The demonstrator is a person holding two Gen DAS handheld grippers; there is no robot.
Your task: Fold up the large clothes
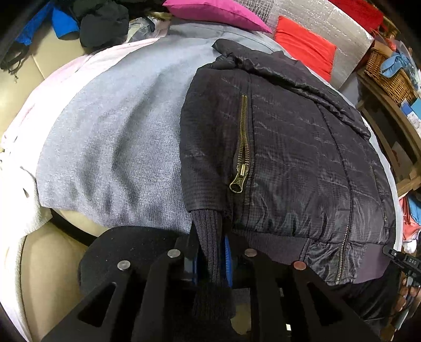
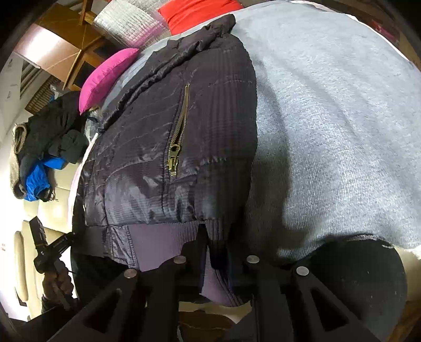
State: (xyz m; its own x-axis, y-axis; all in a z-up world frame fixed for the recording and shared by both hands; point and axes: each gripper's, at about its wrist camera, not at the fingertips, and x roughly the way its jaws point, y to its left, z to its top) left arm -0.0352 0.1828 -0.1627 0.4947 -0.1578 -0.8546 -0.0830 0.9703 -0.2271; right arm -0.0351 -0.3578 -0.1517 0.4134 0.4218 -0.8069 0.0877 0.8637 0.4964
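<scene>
Left wrist view shows the left hand-held gripper [image 1: 211, 259] with its jaws close together on the dark ribbed cuff [image 1: 208, 236] that hangs from the near edge of the black quilted jacket [image 1: 289, 147]; the cuff sits between the blue pads [image 1: 228, 252], and the grip looks light rather than tight. Right wrist view shows the right hand-held gripper [image 2: 217, 265] likewise narrowed on the jacket's ribbed hem [image 2: 168, 236] at the near edge, with purple-grey hem cloth hanging down between its fingers.

The jacket lies flat with its brass pocket zip [image 1: 243, 147] facing up, on a grey knit cloth [image 1: 113, 136] that covers a rounded cream cushion [image 1: 52, 268], probably a sofa or ottoman. It occupies the right half of that cloth as the left camera sees it.

My judgement: both grippers hold the bottom edge, so a fold of the hem up toward the collar [image 1: 263, 65] is being set up or has just been laid. The next move calls for both hands to act together, keeping the edge level so that the slippery quilting does not slide or bunch.

Around it are a pink cushion [image 1: 215, 13], a red cushion [image 1: 305, 44], silver padded sheeting [image 1: 321, 18], a heap of dark and blue clothes [image 1: 79, 23], and a wicker basket [image 1: 389, 71] on wooden shelving.
</scene>
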